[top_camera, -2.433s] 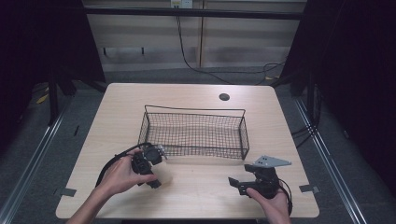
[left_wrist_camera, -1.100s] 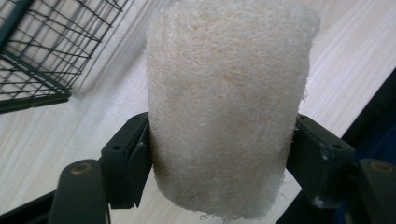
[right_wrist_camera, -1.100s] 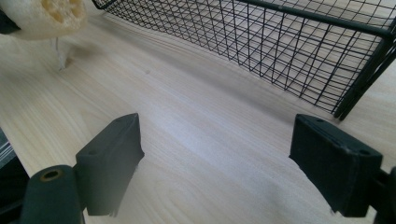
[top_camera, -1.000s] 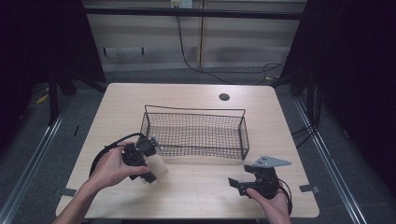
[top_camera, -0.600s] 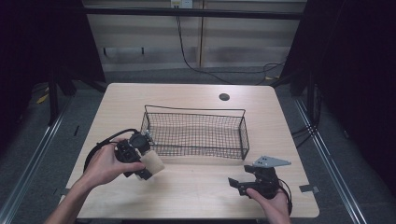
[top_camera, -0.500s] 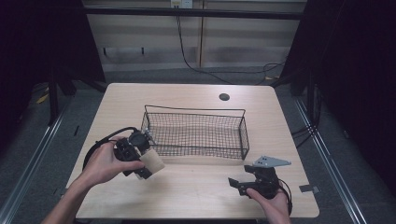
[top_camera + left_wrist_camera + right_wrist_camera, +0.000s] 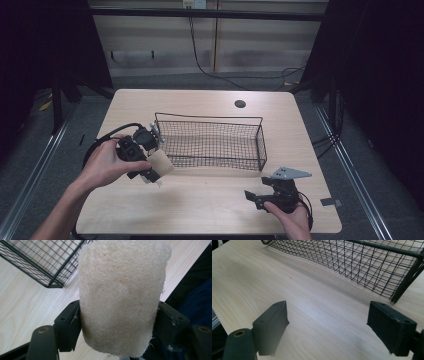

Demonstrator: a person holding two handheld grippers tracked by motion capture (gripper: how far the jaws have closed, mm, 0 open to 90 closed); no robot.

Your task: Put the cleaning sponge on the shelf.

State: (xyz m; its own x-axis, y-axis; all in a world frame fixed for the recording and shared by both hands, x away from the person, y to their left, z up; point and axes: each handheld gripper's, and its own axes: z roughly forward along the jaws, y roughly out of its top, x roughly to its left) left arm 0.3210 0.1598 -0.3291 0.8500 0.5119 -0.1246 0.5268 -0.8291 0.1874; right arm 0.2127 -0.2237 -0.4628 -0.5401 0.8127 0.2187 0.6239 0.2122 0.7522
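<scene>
Just off the wire basket's [image 7: 210, 142] left end, the left gripper [image 7: 150, 167] has its fingers [image 7: 67, 325] clamped on a pale loofah pad [image 7: 121, 297], lifted above the wooden surface [image 7: 200, 200]. Near the front right edge, the right gripper [image 7: 257, 197] rests low, fingers [image 7: 272, 325] spread wide with nothing between them.

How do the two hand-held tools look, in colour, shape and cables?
Both are black. The left tool has two blocky jaws and trails a thick black looping cable. The right tool carries a grey three-cornered plate on top. The forearms are bare.
</scene>
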